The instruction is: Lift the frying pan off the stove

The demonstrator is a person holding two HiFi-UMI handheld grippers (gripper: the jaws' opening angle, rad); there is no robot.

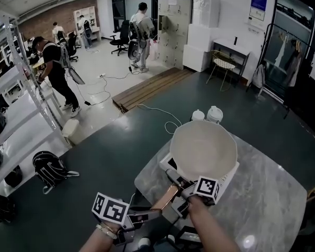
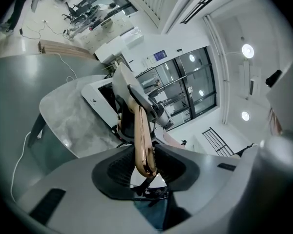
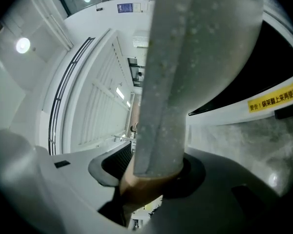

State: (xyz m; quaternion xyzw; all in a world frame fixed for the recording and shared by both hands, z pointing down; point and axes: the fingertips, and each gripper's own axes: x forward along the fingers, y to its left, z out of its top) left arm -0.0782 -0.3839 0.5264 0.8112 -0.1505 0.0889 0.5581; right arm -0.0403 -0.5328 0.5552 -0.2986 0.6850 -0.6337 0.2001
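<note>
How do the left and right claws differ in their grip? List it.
The left claw clamps the thin copper handle near its end; the right claw clamps the broad grey pan wall. The left claw sits out from the bowl; the right claw sits against it. Both hold one frying pan.

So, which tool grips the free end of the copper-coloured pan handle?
The left tool, clamped on the tip of the copper-coloured handle; the right tool holds its root, against the pale round frying pan.
</note>
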